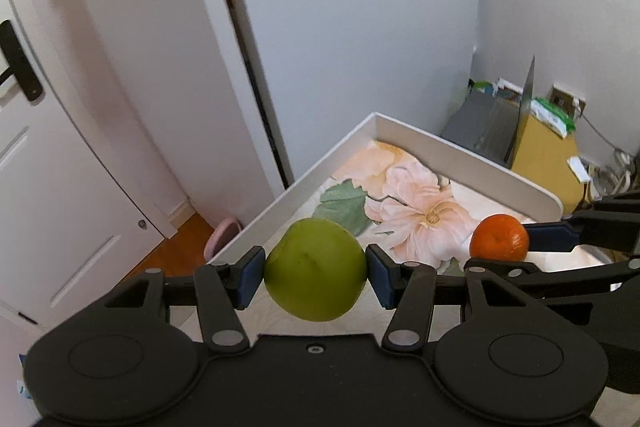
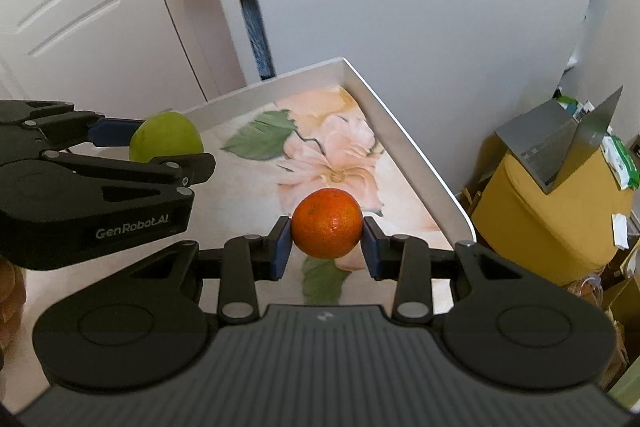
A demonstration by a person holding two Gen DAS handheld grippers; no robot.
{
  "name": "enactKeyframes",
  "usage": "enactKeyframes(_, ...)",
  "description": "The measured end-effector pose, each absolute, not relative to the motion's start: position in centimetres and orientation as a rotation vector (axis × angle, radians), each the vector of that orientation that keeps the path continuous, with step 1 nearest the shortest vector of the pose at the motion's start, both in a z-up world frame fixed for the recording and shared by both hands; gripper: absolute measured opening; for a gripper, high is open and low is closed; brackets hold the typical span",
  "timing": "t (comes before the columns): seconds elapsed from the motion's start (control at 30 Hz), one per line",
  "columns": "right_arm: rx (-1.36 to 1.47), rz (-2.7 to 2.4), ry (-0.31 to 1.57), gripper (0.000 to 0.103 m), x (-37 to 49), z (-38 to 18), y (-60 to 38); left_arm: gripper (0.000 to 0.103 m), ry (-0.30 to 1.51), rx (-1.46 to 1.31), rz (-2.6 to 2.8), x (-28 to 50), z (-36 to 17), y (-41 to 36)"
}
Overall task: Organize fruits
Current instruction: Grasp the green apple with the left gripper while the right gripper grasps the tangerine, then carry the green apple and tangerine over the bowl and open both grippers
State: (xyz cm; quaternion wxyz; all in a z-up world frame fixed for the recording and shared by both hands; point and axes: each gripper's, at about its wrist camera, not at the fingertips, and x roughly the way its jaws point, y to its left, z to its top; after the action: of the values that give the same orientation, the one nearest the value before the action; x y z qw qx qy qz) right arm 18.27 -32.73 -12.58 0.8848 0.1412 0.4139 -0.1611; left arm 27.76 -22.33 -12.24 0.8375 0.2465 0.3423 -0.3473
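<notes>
Left gripper (image 1: 316, 273) jaws hold the green apple (image 1: 315, 269), right gripper (image 2: 327, 241) jaws hold the orange (image 2: 327, 223), both above the floral worktop (image 2: 248, 195). Lower each until it touches, well apart, before you release; round fruit will likely roll.

Soft, even daylight is filling both views, no hard shadows showing. Fisheye is bending the door (image 1: 60, 131) and wall edges hard toward the corners, with dark vignetting creeping in there. The green apple (image 1: 316, 269) and the orange (image 2: 327, 223) are sitting sharp; the background is smearing slightly. The white table rim (image 2: 408, 131) is catching mild glare, and the far clutter is looking soft.
</notes>
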Motion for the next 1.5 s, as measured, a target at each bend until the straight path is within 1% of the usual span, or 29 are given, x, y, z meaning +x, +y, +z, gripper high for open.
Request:
enactKeyframes(0.47,0.221,-0.211,0.765,0.052,16.6,-6.4,-26.5,0.059,0.653,0.326,-0.611,23.7,-5.6,-14.2)
enactKeyframes(0.73,0.17,-0.114,0.727,0.052,15.1,-3.4,-21.3,0.059,0.611,0.208,-0.48,20.7,-2.6,-7.3)
enactKeyframes(0.87,0.144,-0.042,0.728,0.052,14.9,-2.7,-18.9,0.059,0.606,0.168,-0.394,19.5,-1.8,-3.8)
enactKeyframes(1.2,0.028,0.211,0.752,0.052,17.7,-2.7,-12.5,0.059,0.617,0.041,-0.111,17.4,-1.8,4.0)
enactKeyframes(1.5,-0.044,0.384,0.765,0.052,20.5,-4.5,-7.0,0.059,0.667,-0.045,0.108,16.3,-3.9,10.5)
